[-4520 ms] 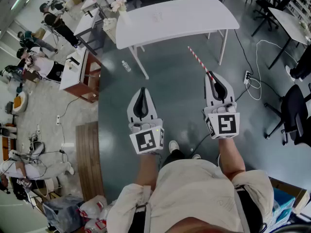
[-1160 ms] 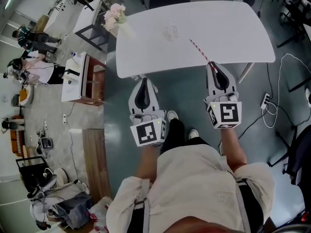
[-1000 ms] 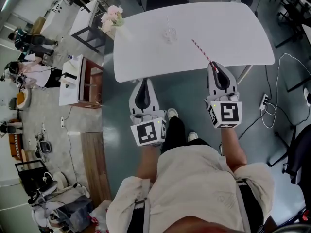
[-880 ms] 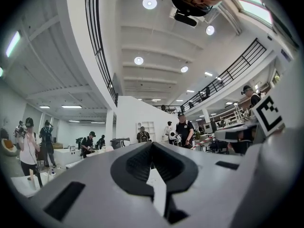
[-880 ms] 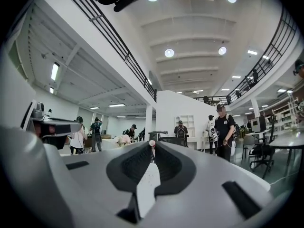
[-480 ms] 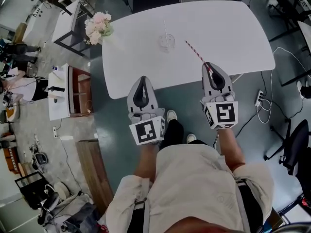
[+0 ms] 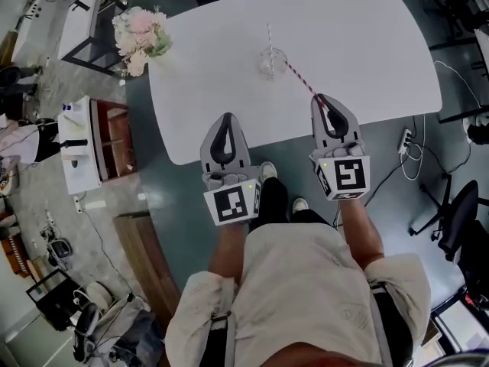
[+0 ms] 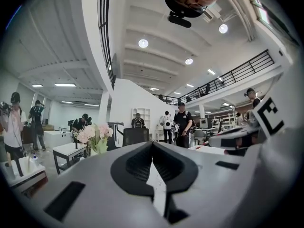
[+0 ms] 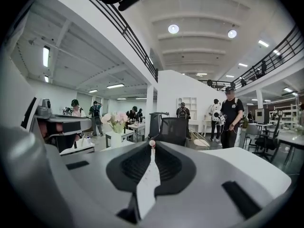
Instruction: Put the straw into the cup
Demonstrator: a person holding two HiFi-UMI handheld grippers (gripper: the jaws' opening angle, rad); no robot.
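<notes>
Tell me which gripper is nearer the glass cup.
Right. The right gripper, holding the straw, is just below-right of the cup; the left gripper sits farther off, below-left.

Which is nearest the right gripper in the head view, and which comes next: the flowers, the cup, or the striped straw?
1. The striped straw: clamped in the right gripper, sticking out ahead of it.
2. The cup: on the table, at the straw's far tip, up and to the left.
3. The flowers: at the table's far left corner.
</notes>
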